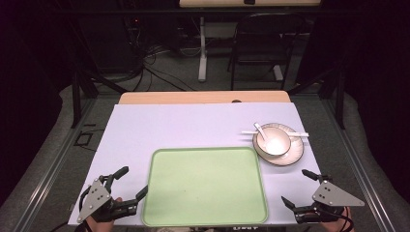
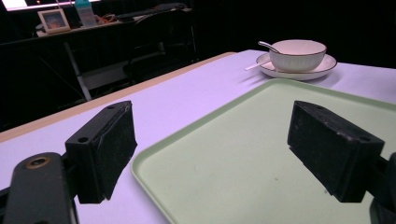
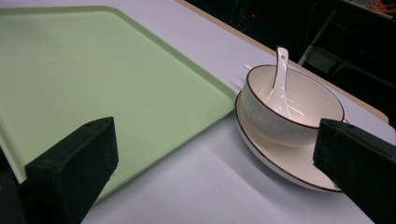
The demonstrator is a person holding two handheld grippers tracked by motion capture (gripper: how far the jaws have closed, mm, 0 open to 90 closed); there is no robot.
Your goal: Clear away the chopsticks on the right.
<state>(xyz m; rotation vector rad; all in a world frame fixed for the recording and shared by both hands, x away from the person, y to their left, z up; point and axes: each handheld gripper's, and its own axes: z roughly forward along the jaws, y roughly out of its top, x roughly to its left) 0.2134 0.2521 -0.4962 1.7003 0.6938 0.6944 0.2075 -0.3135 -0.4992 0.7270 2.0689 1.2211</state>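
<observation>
A pale green tray [image 1: 205, 186] lies bare at the table's near middle, also in the left gripper view [image 2: 261, 154] and the right gripper view [image 3: 93, 79]. Right of it a white bowl [image 1: 273, 142] stands on a dark-rimmed plate [image 1: 293, 156], with a white spoon [image 3: 279, 84] leaning inside the bowl [image 3: 289, 109]. A pair of white chopsticks [image 1: 302, 134] rests across the plate's far side. My left gripper [image 1: 133, 182] hangs open at the tray's left edge [image 2: 212, 156]. My right gripper [image 1: 299, 188] is open by the tray's right near corner, short of the plate [image 3: 280, 163].
A lavender cloth covers the table [image 1: 183, 125], with a strip of bare wood along its far edge. A black folding chair [image 1: 261, 43] and a table leg with cables stand on the floor beyond. Metal rails run along both sides of the table.
</observation>
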